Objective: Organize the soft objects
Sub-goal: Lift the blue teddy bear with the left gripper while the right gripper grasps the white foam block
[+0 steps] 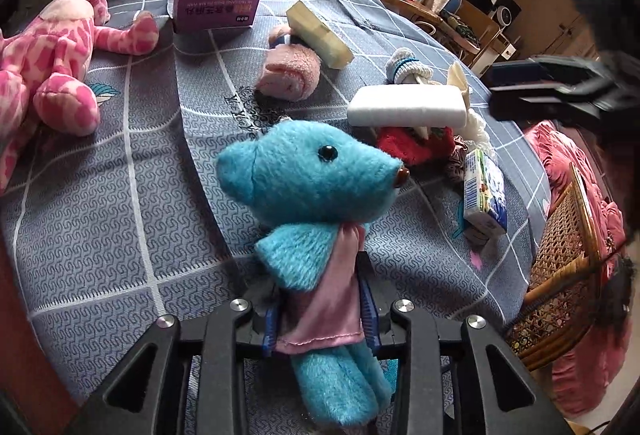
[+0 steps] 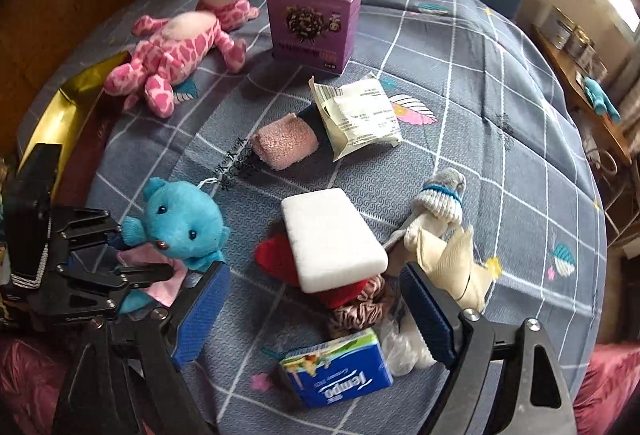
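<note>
The left gripper (image 1: 320, 319) pinches the fuzzy turquoise teddy bear (image 1: 308, 187) by its pink satin-clad body, holding it above the near left part of the round worktop covered in grey-blue checked cloth (image 1: 120, 203). In the right wrist view that bear (image 2: 182, 223) hangs close to the worktop's left rim, just beside a gold-lined open box (image 2: 68, 103) that sits at the edge. The right gripper (image 2: 316, 315) is spread wide, nothing between its blue pads, over the cluster near the front edge.

Open cloth lies around the bear's shadow and across the right half of the worktop; the middle is crowded. A white foam block (image 2: 332, 243) rests on a red knitted item (image 2: 276, 255), with a brown satin scrunchie (image 2: 360, 311) beside it and cream and grey-striped socks (image 2: 440, 219) just to the right. A blue tissue pack (image 2: 340, 371) reading "tempo" lies near the front rim. Further back, a rolled pink fleece sock (image 2: 286, 143) touches a cream paper packet (image 2: 356, 115) whose print is too small to read. A purple carton (image 2: 312, 23) with upside-down lettering stands near the far side, and a pink spotted plush giraffe (image 2: 180, 55) lies at the left. Dark embroidered lettering on the cloth is not legible. A rattan chair (image 1: 568, 275) stands beyond the right edge.
</note>
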